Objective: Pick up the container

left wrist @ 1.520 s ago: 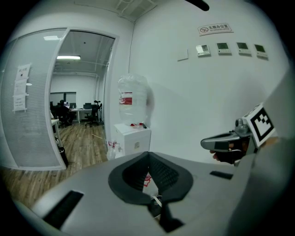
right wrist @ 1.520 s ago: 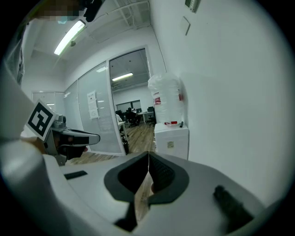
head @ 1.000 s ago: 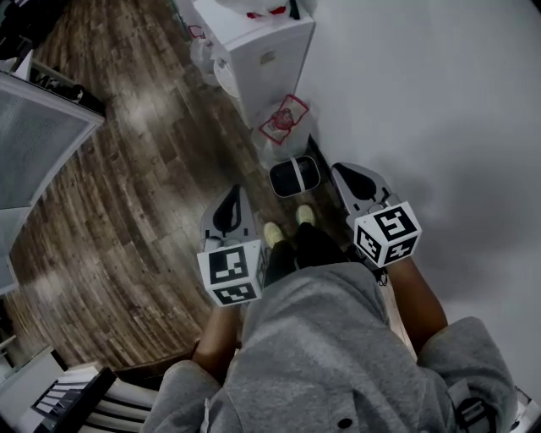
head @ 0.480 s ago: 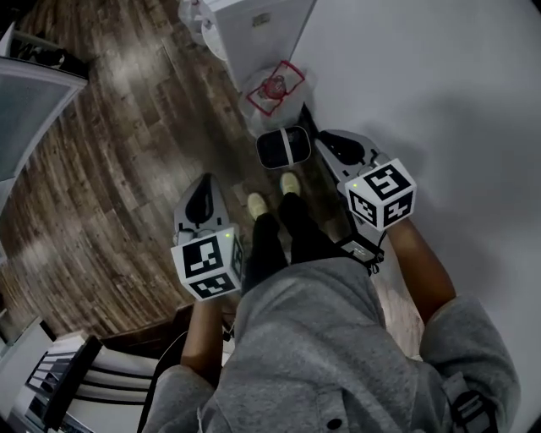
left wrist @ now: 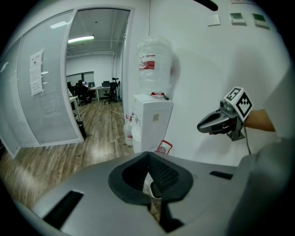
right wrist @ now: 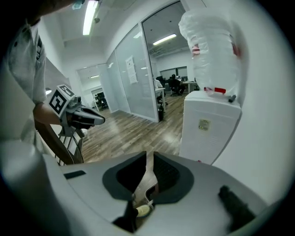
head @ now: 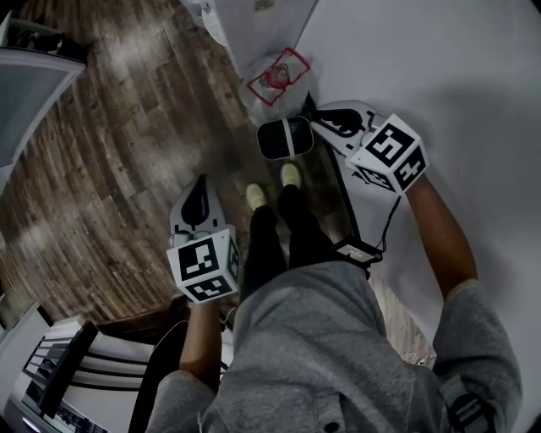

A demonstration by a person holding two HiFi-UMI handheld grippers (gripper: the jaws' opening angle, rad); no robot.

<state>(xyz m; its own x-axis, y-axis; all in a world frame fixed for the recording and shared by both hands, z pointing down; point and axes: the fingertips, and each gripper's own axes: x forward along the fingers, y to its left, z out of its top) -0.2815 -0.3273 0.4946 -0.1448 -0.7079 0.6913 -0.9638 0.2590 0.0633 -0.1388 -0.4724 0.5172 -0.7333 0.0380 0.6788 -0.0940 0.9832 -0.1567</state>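
While hovering short of the container (head: 285, 138), judged mid-reach: closing in, nothing lifted yet. Sits on the plank floor (head: 110, 144) a little out from the water cooler (head: 254, 21), just past the plastic bag (head: 275, 76) slumped at the cooler's foot, close against the white wall (head: 439, 76) alongside the cooler.

Nearest to it, the right claw (head: 316, 118), just beside the container and farther from the cooler than the bag. Shut tight, gripping nothing, with only floor and a pale shoe (right wrist: 143, 210) showing through the slit. Farther out from the cooler, over open floor, the left claw (head: 201, 184), likewise closed and empty.

Calls next for spreading the jaws wide, then sinking lower to bracket the body or catch the rim, possibly one claw per side.

Looks low and rounded, oval from above, with a dark glossy top crossed by a pale band. Probably hard plastic, smooth enough to slip under a light pinch. Grey-brown planks, grained, with a dull sheen. Thin crinkled bag, milky, printed in red. Boxy white cooler cabinet under a clear bottle (left wrist: 154, 64). Smooth pale claw shells, dark ribbed pads (left wrist: 163, 175).
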